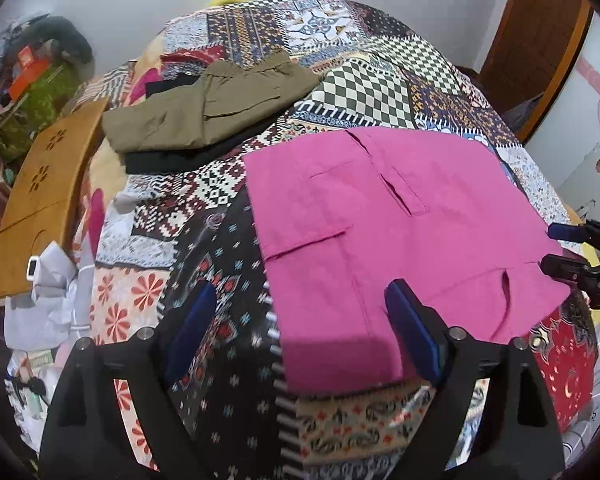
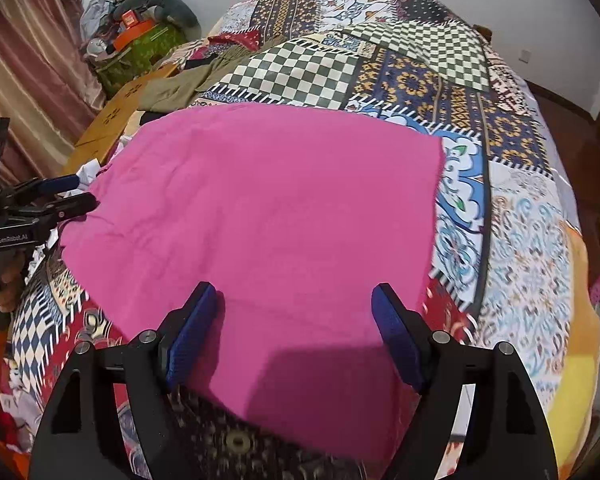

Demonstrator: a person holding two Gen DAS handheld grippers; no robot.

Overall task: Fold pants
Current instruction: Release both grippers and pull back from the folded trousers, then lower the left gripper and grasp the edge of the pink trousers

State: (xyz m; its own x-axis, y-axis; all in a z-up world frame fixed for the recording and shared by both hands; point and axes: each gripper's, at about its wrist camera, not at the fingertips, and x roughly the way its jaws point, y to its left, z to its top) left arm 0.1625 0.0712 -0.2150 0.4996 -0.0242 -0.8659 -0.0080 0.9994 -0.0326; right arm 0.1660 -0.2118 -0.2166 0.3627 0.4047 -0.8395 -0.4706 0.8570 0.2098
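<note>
The pink pants (image 1: 400, 232) lie flat and folded on the patchwork bedspread (image 1: 364, 80), pockets and slit showing. My left gripper (image 1: 300, 312) hovers open over their near left edge. One fingertip (image 1: 202, 308) is over the bedspread, the other (image 1: 400, 312) over pink cloth, and nothing is gripped. In the right wrist view the pink pants (image 2: 260, 208) fill the middle. My right gripper (image 2: 296, 316) stands open above their near edge, holding nothing. Each gripper shows in the other's view: the right gripper (image 1: 550, 248) by the pants' right edge, the left gripper (image 2: 86, 190) by their left edge.
Folded olive pants (image 1: 196, 116) rest on a black garment (image 1: 168, 162) at the far left of the bed. A carved wooden board (image 1: 40, 200) and white cloth (image 1: 48, 304) sit at the left edge, with a clutter pile (image 2: 136, 40) and curtain (image 2: 32, 60) behind. A wooden door (image 1: 536, 40) stands far right.
</note>
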